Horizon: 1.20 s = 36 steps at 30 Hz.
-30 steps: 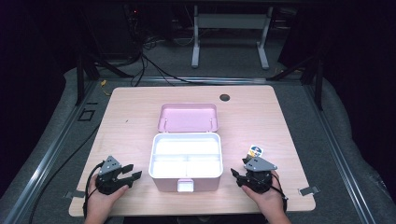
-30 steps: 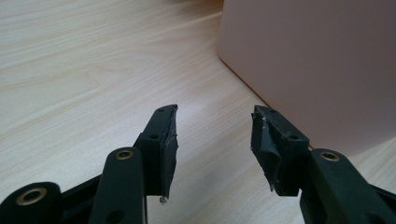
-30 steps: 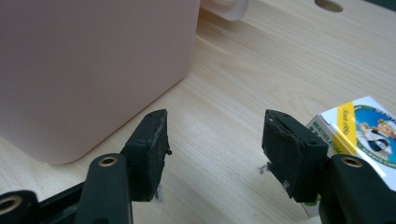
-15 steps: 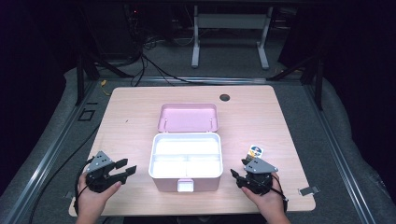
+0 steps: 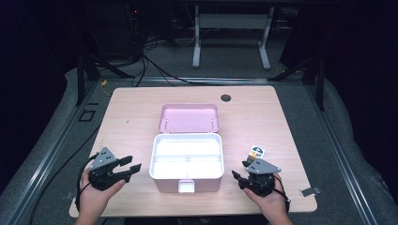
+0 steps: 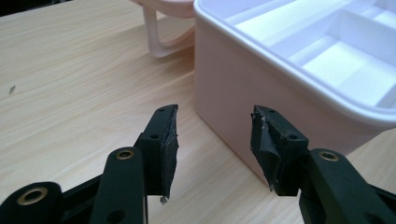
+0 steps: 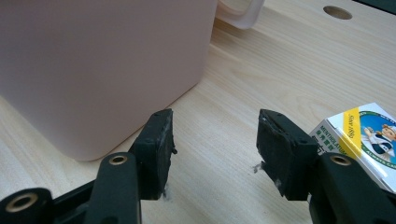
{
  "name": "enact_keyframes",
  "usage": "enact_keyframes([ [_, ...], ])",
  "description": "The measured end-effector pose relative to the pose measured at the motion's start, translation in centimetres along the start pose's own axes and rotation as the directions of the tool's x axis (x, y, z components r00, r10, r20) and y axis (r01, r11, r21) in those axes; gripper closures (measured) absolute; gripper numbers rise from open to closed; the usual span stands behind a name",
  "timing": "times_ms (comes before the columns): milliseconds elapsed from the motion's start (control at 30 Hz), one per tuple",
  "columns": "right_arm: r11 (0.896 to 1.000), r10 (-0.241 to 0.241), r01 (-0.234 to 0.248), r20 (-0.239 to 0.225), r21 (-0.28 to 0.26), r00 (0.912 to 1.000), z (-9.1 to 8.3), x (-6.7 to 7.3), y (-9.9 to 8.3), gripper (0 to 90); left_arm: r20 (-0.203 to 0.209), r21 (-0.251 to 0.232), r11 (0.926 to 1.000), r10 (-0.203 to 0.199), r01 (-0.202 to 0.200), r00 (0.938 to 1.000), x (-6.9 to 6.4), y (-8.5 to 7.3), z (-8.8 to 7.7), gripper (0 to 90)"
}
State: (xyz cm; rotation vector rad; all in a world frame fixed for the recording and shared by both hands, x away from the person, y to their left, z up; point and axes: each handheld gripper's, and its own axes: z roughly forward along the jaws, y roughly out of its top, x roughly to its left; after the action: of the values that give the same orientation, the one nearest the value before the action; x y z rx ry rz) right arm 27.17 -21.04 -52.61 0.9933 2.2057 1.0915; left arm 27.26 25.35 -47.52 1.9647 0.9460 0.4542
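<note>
Cardboard carton (image 7: pixel 362 135) lying on table (image 5: pixel 291 122) just beside right gripper (image 7: pixel 212 149), right of pink box (image 5: pixel 187 164) | we are judging it light, crushable, smooth: grip across flat faces, gently | right jaws apart, just been closing, nothing between | left gripper (image 6: pixel 215 144) gaping, empty, near box side

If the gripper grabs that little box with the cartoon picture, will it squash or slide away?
The little box looks like thin printed cardboard, so a hard pinch would probably dent it. It seems small and likely light, so a nudge may slide it across the smooth wooden table. Its flat sides make rolling unlikely.
</note>
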Motion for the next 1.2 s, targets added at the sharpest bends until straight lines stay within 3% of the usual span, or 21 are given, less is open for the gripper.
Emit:
enact_keyframes([
  [133, 1.0, 0.007, -0.007, 0.0, -0.011, 1.0, 0.1, 0.0, -0.1, 46.7, 0.012, -0.038, 0.9992, -0.007, 0.007, 0.9999, -0.3, 1.1, 0.0, 48.4],
  [333, 1.0, 0.016, -0.016, -0.005, -0.016, 0.9999, 0.0, -0.1, -0.1, 47.0, 0.029, -0.058, 0.9983, 0.011, -0.009, 0.9995, -1.0, 2.6, 0.5, 47.5],
  [533, 0.999, 0.028, -0.028, -0.009, -0.022, 0.9996, -0.1, -0.2, -0.1, 47.4, 0.05, -0.052, 0.9983, 0.03, -0.027, 0.9983, -1.6, 3.6, 1.2, 47.6],
  [733, 0.999, 0.038, -0.038, -0.011, -0.023, 0.9992, -0.2, -0.4, -0.2, 47.7, 0.072, -0.063, 0.9979, 0.024, -0.019, 0.9972, -2.1, 4.3, 1.7, 49.5],
  [1200, 0.999, 0.03, -0.031, -0.032, -0.022, 0.999, 0.0, -0.3, -0.2, 47.7, 0.097, -0.051, 0.998, 0.043, -0.038, 0.9944, -2.9, 5.7, 2.7, 51.5],
])
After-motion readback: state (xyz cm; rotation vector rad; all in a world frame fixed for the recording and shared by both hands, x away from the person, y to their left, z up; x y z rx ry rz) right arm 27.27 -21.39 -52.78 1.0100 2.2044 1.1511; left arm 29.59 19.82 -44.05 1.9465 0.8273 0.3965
